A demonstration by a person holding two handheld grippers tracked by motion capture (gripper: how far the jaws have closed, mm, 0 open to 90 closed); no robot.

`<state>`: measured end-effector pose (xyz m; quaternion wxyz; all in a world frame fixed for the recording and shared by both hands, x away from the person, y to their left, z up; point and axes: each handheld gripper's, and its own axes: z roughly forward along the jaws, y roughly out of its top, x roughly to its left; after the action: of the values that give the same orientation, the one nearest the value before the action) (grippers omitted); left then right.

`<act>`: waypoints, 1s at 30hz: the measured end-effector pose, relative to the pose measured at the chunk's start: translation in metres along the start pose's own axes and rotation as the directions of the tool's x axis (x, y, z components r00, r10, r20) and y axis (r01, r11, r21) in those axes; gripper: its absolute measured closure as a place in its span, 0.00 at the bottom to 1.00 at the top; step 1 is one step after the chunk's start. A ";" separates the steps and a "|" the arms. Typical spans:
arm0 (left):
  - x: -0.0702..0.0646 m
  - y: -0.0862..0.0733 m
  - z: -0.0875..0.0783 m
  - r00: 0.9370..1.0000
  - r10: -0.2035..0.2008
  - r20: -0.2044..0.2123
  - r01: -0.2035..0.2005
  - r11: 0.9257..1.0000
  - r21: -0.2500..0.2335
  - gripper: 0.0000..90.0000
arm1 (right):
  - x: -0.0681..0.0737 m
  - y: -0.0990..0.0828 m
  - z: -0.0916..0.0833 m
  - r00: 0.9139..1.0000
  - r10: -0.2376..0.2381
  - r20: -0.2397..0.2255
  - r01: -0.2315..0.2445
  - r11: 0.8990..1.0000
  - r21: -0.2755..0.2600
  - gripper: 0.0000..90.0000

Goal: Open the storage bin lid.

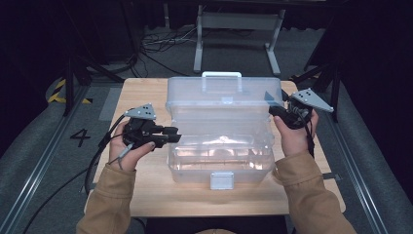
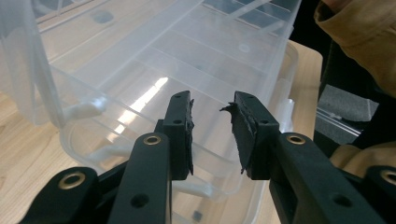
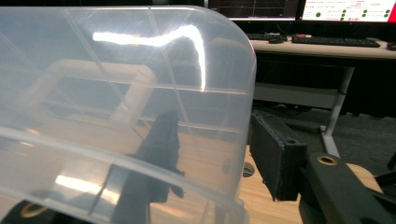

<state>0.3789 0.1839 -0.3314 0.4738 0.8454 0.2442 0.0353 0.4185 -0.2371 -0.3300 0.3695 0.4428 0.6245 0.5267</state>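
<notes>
- A big clear plastic box (image 1: pixel 220 146) sits in the middle of the wooden tabletop (image 1: pixel 146 190).
- Its lid (image 1: pixel 224 95) is up and leans back, away from the person. The lid has a white handle (image 1: pixel 221 76) at the top.
- A small grey latch (image 1: pixel 221 180) is on the front wall of the box, on the side near the person.
- In the left tool view you can look down into the box (image 2: pixel 154 74). It has thin clear walls inside that split it into parts.
- The left tool (image 1: pixel 171 135) is at the left side of the box, and its tips point at the box wall. In the left tool view its two black jaws stand apart with a gap, and nothing is held between them. The left tool (image 2: pixel 211 122) is let go.
- The right tool (image 1: pixel 275 108) is at the right side of the box, up by the edge of the lid.
- In the right tool view the right tool (image 3: pixel 215 147) has one jaw behind the clear lid (image 3: pixel 121 93) and one jaw in front of it, so the lid edge is between the jaws. I cannot tell if the jaws press on the lid.
- The person's two hands hold the tools, and the sleeves (image 1: pixel 109 200) are tan.
- Under the tabletop is a grey floor (image 1: pixel 44 146) with a number four on it.
</notes>
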 end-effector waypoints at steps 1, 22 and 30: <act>-0.001 0.000 -0.001 1.000 0.004 -0.003 -0.004 1.000 0.003 0.76 | 0.000 0.001 0.001 1.000 -0.010 0.011 0.010 1.000 0.001 0.63; -0.013 -0.011 -0.014 1.000 0.020 0.015 -0.020 0.999 0.037 0.73 | 0.000 0.010 0.008 0.993 -0.040 0.115 0.041 0.999 -0.007 0.88; -0.015 -0.016 -0.009 0.999 0.023 0.033 -0.026 0.997 0.070 0.72 | -0.005 0.013 0.015 0.994 -0.028 0.110 0.025 0.999 0.026 0.91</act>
<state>0.3570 0.1912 -0.3365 0.4469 0.8650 0.2273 0.0188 0.4365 -0.2361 -0.3202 0.4048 0.4674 0.6154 0.4889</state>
